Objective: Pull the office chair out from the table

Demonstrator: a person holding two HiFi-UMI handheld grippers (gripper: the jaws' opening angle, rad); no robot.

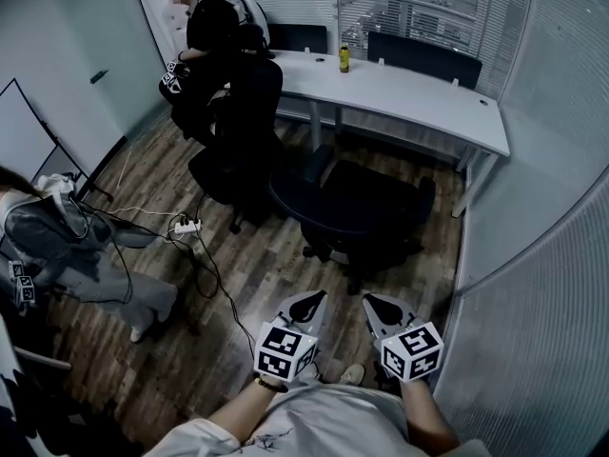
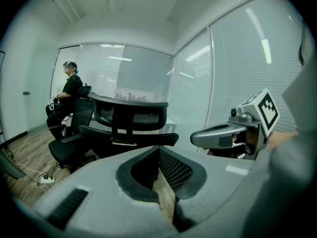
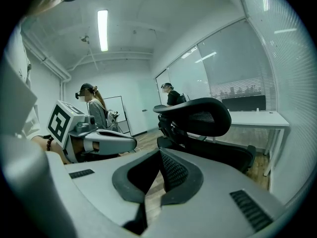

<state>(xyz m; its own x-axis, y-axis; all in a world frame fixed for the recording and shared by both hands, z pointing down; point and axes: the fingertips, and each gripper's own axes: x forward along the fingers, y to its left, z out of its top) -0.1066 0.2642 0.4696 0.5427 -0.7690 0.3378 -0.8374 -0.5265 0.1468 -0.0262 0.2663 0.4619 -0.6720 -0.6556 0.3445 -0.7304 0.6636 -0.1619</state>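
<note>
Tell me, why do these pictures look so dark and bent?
Head view: dim and bluish, so the black office chair is nearly a silhouette, and the glass wall at the right bows. Left gripper view: a fisheye circle with black corners; straight lines curve. Right gripper view: the same fisheye, and the ceiling light glares white.

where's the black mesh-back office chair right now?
Head view, centre: the black mesh-back office chair stands on the wood floor in front of the long white table, just ahead of the left gripper and right gripper.

Office: white desk (image 1: 409,98), office chairs (image 1: 366,208), glass walls (image 1: 547,284) w/ blinds (image 1: 419,8).
</note>
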